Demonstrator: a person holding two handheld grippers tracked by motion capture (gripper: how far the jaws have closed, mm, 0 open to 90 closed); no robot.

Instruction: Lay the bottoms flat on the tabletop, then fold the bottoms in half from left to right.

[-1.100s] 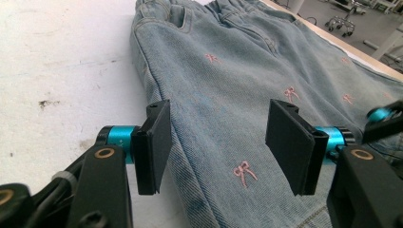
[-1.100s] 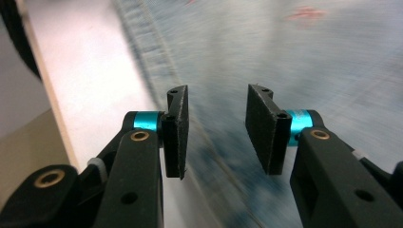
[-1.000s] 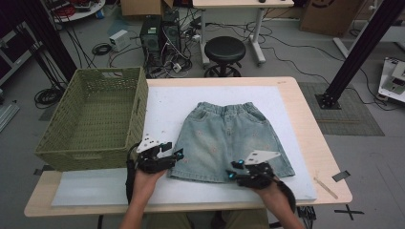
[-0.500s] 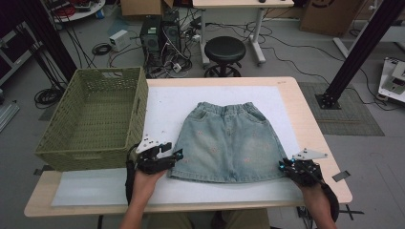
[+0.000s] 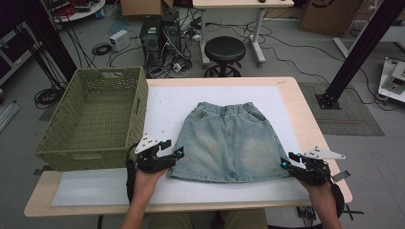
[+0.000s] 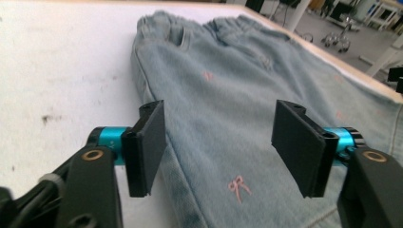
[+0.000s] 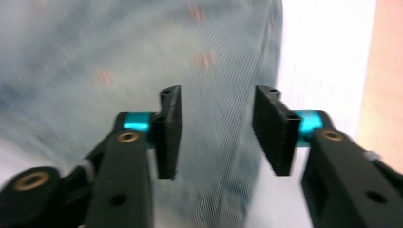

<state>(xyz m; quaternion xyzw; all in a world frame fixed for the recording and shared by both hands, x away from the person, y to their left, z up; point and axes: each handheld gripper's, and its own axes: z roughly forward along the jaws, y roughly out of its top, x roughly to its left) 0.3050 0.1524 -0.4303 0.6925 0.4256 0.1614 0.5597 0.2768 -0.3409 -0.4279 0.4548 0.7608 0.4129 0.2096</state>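
Note:
A light blue denim skirt (image 5: 228,141) with small pink marks lies flat on the white mat (image 5: 167,102), waistband away from me. My left gripper (image 5: 171,151) stands open at the skirt's bottom left corner, and in the left gripper view its jaws straddle the skirt's (image 6: 247,95) left hem edge, with my left gripper (image 6: 218,142) just above the cloth. My right gripper (image 5: 288,161) is open at the bottom right corner. In the right gripper view my right gripper (image 7: 216,133) hangs over the skirt's (image 7: 142,61) right edge, the picture blurred.
An empty green woven basket (image 5: 93,117) stands on the table's left part, close to my left hand. The wooden table edge (image 5: 315,124) runs along the right. A black stool (image 5: 224,50), cables and computer boxes sit on the floor beyond the table.
My right gripper has swung from the skirt's lower middle out to its bottom right corner. My left gripper has stayed at the bottom left corner.

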